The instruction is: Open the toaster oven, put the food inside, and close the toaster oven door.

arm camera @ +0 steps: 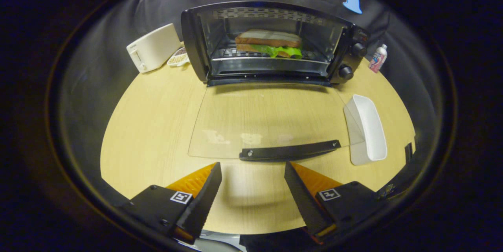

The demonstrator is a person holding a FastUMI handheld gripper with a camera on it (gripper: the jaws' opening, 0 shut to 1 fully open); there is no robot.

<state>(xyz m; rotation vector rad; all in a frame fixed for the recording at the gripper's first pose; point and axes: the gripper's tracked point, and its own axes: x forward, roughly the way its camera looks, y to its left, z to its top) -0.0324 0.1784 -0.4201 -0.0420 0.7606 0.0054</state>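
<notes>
One wooden table (157,126) | toaster oven (271,43) open | hand-held gripper (253,171) spread, empty

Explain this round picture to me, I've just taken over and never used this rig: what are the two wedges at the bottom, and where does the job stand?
The camera rides on a hand-held gripper and looks forward along its two fingers; those are the wedges. They stand apart over the table, open and holding nothing.

Just ahead of them lies the oven's glass door, folded down flat, its dark handle nearest the fingers. Beyond it is the oven with a sandwich on the rack inside.

A white tray sits beside the door on one side. Beside the oven are a white toaster and a small dish on one side, and a small can on the other.

The food is in; closing the door is what's left.
</notes>
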